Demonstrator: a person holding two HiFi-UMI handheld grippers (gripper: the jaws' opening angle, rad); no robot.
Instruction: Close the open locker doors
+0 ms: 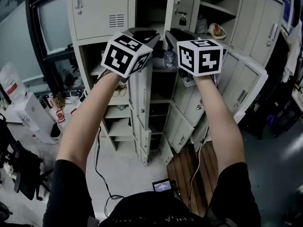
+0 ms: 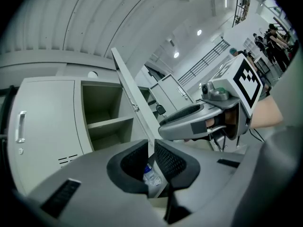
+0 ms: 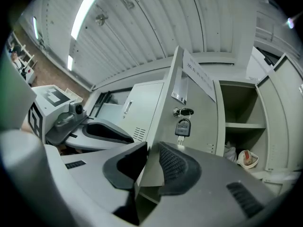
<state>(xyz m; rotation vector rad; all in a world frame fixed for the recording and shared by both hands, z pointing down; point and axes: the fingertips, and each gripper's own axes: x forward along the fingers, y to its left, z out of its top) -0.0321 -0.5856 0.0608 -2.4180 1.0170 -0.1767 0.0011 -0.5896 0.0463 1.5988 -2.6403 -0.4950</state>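
left gripper (image 2: 152,161) clenched on the thin edge of an open locker door (image 2: 134,100), one pad on each face, with a water bottle (image 2: 150,176) showing just beyond the jaws. right gripper (image 3: 152,162) grasping the edge of a second open door (image 3: 201,110) close beside the first, a key (image 3: 182,126) hanging from its lock just above the jaws. both held out side by side at arm's length, facing a bank of grey lockers (image 1: 97,11). red and white thing (image 3: 246,157) on a shelf right of the keyed door. more open doors (image 1: 246,86) swung out at lower right.
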